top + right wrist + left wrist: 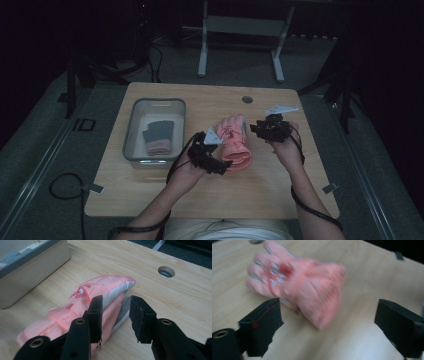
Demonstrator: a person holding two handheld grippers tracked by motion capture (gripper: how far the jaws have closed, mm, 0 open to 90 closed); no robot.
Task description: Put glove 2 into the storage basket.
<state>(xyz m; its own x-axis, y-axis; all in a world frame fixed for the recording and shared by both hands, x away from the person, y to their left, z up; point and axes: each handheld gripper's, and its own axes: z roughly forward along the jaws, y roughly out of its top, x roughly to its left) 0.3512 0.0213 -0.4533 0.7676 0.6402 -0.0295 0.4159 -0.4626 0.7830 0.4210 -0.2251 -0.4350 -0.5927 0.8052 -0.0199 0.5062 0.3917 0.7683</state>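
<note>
The jaws of the left gripper (327, 327) stand spread wide above the surface (367, 277), nothing between them, with the pink glove (299, 290) lying just beyond their tips. The jaws of the right gripper (115, 317) are parted too, set around the edge of the glove (100, 305) near its fingers; whether they press it I cannot tell. In the high view the glove (235, 142) lies flat between the two grippers, right of a grey bin (131, 135) holding folded cloths (159, 136).
</note>
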